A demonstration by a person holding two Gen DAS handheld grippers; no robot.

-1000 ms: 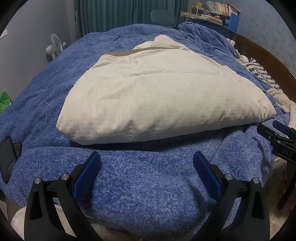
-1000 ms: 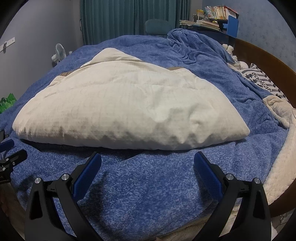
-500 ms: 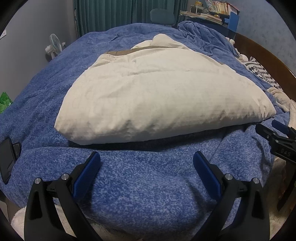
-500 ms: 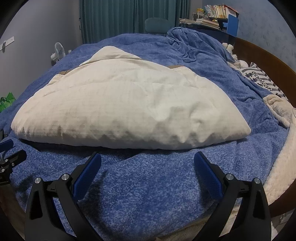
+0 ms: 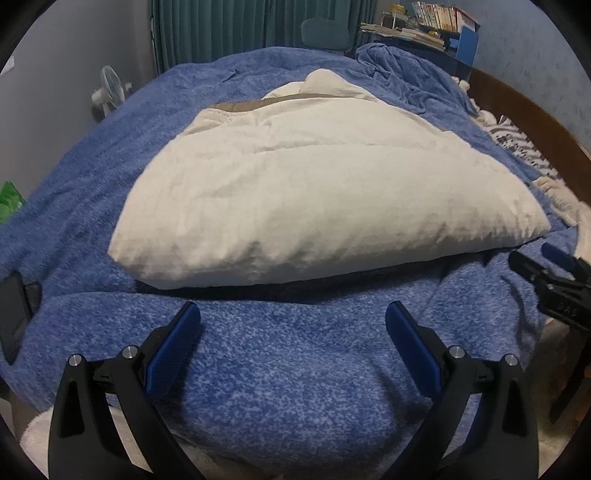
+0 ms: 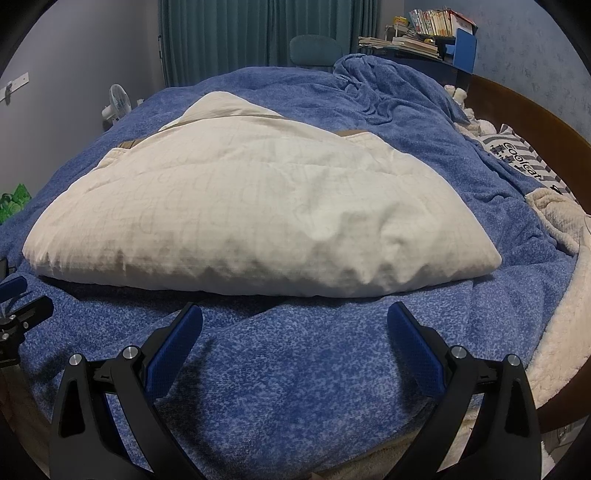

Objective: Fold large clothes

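Nearest you, your left gripper (image 5: 293, 321) hangs over the near edge of the bed, its blue pads (image 5: 171, 347) spread wide and holding nothing. Your right gripper (image 6: 294, 323) sits beside it over the same edge, equally wide and empty; its tip shows at the right margin of the left view, and the left one's tip at the left margin of the right view. Beneath both lies the blue blanket (image 5: 295, 376), which covers the bed from near edge to far edge. A dark phone-like object (image 5: 13, 314) rests at the bed's left edge. Just beyond the pads, in the middle of the bed, lies the quilt (image 6: 251, 218): cream, folded into a thick pad, its fold facing you, tan trim (image 6: 129, 144) showing along its far side. Toward the right edge lie a striped printed cloth (image 6: 517, 162) and a cream fleece (image 6: 554, 229). Beyond the far edge stand a fan (image 6: 119, 100), green curtains (image 6: 251, 33), a chair (image 6: 314, 50) and a shelf of books (image 6: 432, 22).
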